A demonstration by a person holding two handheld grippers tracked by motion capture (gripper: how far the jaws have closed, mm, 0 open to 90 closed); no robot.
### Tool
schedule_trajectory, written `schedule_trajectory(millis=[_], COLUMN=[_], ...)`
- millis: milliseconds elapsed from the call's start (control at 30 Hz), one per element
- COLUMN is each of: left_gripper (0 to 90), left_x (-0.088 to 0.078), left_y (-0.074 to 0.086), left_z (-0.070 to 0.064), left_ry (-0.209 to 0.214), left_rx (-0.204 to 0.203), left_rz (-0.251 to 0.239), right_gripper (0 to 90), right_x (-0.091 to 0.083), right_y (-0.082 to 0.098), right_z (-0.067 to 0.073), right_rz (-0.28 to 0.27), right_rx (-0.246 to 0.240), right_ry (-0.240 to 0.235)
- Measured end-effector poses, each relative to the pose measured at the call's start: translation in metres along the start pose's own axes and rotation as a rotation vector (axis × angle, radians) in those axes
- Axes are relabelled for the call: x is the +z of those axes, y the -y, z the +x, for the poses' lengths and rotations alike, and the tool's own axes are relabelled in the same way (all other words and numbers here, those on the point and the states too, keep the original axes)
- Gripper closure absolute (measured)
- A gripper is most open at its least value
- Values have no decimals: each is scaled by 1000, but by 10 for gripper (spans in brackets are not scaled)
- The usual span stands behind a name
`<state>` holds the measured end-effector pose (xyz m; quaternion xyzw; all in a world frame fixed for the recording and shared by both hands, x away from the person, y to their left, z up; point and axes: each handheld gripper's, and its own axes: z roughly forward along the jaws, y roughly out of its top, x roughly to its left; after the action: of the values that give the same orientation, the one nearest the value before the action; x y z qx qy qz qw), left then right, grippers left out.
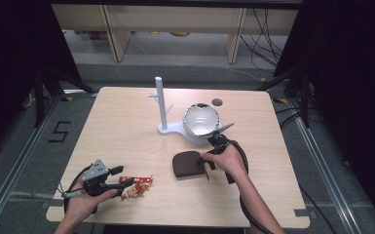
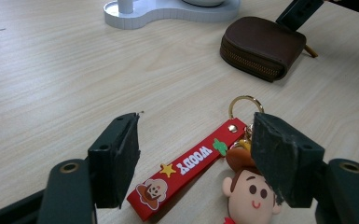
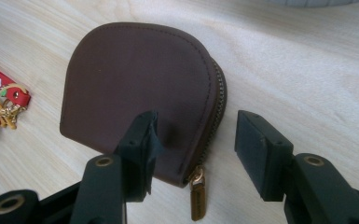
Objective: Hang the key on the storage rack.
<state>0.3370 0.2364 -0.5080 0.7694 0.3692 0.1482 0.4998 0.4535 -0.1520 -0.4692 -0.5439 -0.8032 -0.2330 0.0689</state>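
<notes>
One brown pouch (image 3: 140,88), right gripper (image 3: 193,149) jaws parted astride its zipper corner (ungripped); one keychain (image 2: 186,172), left gripper (image 2: 193,158) jaws parted.

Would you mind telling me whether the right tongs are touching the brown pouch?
Touching: in the right gripper view, one finger presses a dent into the brown pouch.

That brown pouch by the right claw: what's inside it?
That cannot be seen. The pouch lies flat on the table, its leather covering whatever it holds. Outside, its zip runs along the curved edge and a brass pull hangs at the end.
</notes>
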Motion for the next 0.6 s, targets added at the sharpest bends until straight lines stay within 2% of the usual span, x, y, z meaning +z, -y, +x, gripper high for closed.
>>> schedule_trajectory(millis=[33,67,133,167,200,233,267,300,333,367,400,467,500,533,567,600], left_gripper=[317,317,317,317,317,317,317,315,315,315,315,315,315,315,315,314], left_x=[0,0,0,0,0,0,0,-1,-2,-2,-2,-2,-2,-2,-2,-2], left_y=[0,0,0,0,0,0,0,0,0,0,0,0,0,0,0,1], left_z=[0,0,0,0,0,0,0,1,0,1,1,1,1,1,1,1], left_ry=[-1,0,-1,-1,-2,-2,-3,-4,-14,-15,-16,-17,-17,-17,-17,-17], left_rx=[-2,-2,-3,-3,-3,-1,-3,-3,-5,-7,-10,-9,-10,-9,-10,-12], left_rz=[0,0,0,0,0,1,2,5,7,6,4,2,3,4,4,3], right_gripper=[498,498,496,496,495,495,494,494,488,485,483,481,479,481,488,511], right_x=[0,0,2,2,3,5,5,7,8,9,10,9,13,11,11,13], right_y=[-1,-1,-1,-2,-3,-3,-4,-4,-5,-6,-7,-8,-8,-8,-8,-7], right_z=[4,4,7,5,5,2,3,-1,-2,-2,-3,-3,-10,-7,-5,-9], right_rz=[41,37,33,32,38,24,24,1,9,30,21,58,15,52,68,57], right_rx=[64,52,85,59,61,33,42,-4,-3,19,0,60,-35,49,78,53], right_ry=[16,-8,-10,-7,-13,1,-13,-38,-59,-69,-64,-76,-72,-78,-72,-86])
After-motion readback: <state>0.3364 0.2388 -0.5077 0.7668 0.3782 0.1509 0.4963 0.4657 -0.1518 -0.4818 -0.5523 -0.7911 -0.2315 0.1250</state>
